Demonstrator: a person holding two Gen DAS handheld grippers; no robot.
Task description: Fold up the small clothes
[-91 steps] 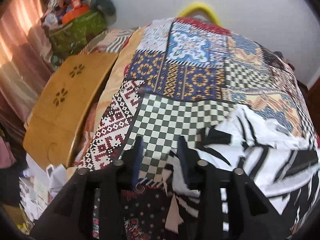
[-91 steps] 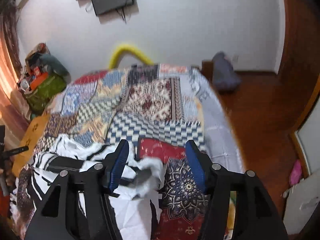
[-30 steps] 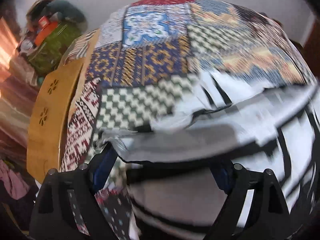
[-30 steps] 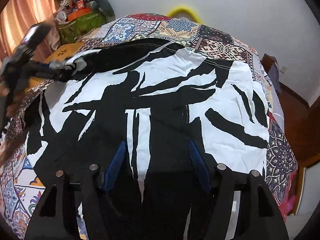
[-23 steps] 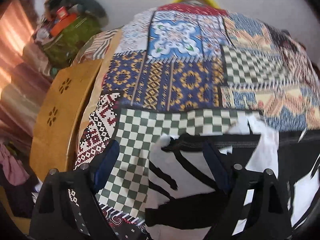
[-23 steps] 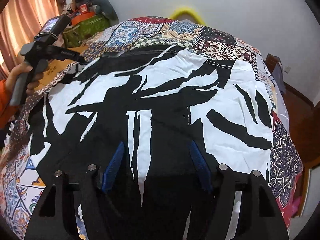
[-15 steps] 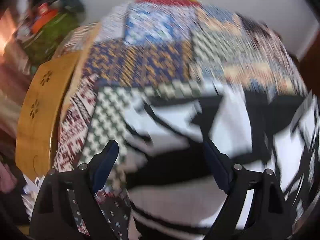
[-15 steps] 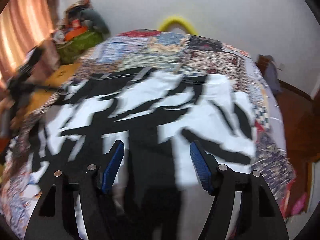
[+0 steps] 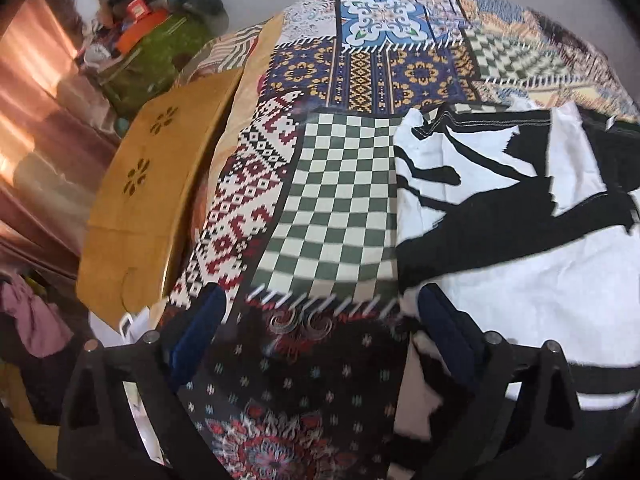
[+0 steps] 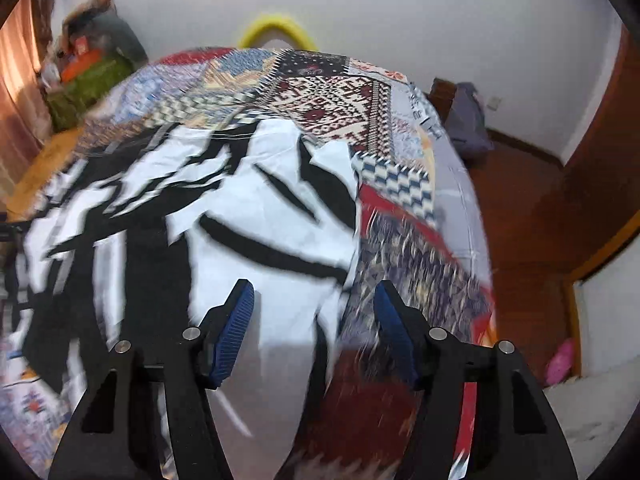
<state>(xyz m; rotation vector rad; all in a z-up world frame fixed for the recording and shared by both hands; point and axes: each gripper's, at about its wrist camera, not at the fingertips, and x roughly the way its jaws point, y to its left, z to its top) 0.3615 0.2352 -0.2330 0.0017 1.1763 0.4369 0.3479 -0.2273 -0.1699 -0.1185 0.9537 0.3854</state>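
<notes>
Bed, patchwork quilt [image 9: 340, 208]: garment [image 9: 520, 208] fills frame right, edge beside your left gripper [image 9: 320, 320]; both grippers, right gripper [image 10: 314, 314] included, gape empty.

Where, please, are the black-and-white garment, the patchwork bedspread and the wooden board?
Garment [image 9: 520, 280], left wrist view, white middle area.
Bedspread [image 9: 340, 208], left wrist view, green checked patch.
Wooden board [image 9: 148, 184], left wrist view, flat top face.

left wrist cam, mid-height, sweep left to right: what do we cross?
Pink curtain → wooden board with flower cutouts → red-and-white patterned quilt patch → green checkered quilt patch → black-and-white garment.
</notes>
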